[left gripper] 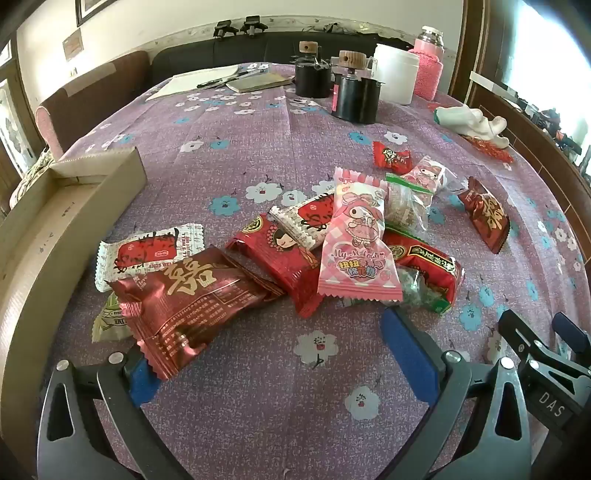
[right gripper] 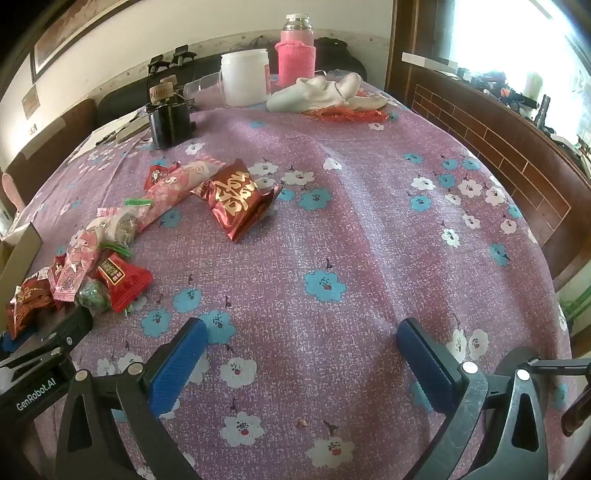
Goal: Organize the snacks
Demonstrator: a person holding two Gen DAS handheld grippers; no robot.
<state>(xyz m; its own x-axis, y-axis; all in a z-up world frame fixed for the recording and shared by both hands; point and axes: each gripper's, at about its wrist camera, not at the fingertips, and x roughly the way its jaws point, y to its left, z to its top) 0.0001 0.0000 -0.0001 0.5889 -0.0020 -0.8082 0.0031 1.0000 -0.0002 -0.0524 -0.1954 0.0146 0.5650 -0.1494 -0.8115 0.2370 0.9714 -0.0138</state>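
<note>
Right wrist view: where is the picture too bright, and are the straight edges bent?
Right wrist view: the window at the upper right is blown out white and the table edge bows; left wrist view: similar glare at the window, packets sharp.

Left gripper (left gripper: 284,354) and right gripper (right gripper: 301,354): black skeletal frames, silver pivot screws, blue ribbed pads (right gripper: 177,363). White markings read "DAS" and "GenRobot.AI".

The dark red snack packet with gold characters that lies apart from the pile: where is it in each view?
Left wrist: dark red snack packet at right of middle, beyond the pile.
Right wrist: the packet is left of centre, upper half.
Shared landmark: pink bottle at the far table edge.
</note>
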